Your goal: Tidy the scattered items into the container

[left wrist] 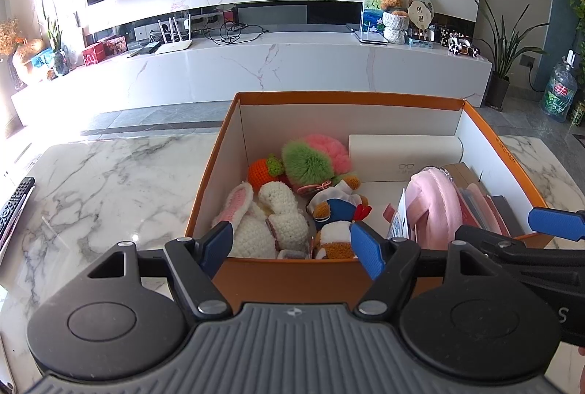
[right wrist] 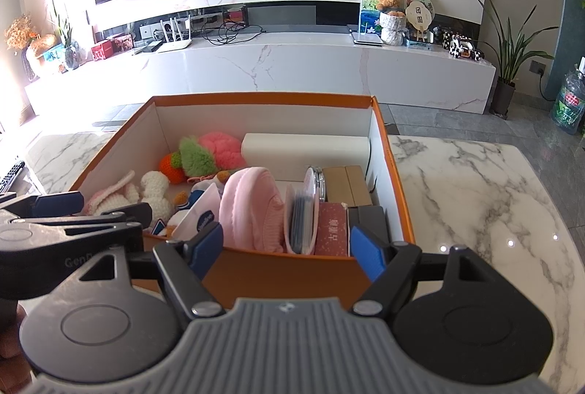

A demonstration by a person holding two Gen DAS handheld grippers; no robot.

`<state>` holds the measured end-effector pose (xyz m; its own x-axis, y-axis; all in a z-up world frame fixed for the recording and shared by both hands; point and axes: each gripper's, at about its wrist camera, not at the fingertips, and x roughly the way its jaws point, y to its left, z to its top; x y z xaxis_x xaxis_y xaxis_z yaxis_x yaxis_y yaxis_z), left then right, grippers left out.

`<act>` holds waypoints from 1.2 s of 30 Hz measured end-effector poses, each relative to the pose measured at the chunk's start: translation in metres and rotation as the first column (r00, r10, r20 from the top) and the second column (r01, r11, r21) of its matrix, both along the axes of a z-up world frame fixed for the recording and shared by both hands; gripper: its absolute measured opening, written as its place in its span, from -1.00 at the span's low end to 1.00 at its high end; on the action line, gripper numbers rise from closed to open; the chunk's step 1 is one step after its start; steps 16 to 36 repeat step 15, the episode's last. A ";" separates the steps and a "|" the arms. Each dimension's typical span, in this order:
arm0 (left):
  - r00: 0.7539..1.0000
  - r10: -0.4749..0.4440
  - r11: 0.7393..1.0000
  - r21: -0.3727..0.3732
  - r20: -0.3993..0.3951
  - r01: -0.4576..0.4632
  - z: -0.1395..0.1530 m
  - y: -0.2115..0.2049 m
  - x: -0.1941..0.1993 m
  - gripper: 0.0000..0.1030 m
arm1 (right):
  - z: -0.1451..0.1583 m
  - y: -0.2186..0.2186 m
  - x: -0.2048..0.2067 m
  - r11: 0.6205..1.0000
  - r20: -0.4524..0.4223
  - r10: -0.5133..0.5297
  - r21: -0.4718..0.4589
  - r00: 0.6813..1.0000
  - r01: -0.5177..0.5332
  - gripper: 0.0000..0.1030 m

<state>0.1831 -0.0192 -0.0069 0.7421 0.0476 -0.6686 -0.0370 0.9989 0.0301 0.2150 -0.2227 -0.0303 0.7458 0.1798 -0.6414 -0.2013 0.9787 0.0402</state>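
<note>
Ahead of both: orange box (left wrist: 281, 279), toys inside | left hand-held gripper (left wrist: 292, 247) agape, empty | right hand-held gripper (right wrist: 287, 246) same

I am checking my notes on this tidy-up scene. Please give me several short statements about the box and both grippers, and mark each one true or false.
1. The orange cardboard box stands on a white marble table. True.
2. The left gripper is shut on a toy. False: it is open and holds nothing.
3. The white crocheted rabbit lies on the table beside the box. False: it lies inside the box.
4. The right gripper is open. True.
5. A pink knitted hat is inside the box. True.
</note>
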 end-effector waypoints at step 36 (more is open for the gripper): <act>1.000 -0.004 1.000 -0.004 -0.008 0.004 -0.001 0.002 0.002 0.63 | 0.000 0.000 0.000 1.000 0.002 0.002 -0.003 1.000 -0.002 0.54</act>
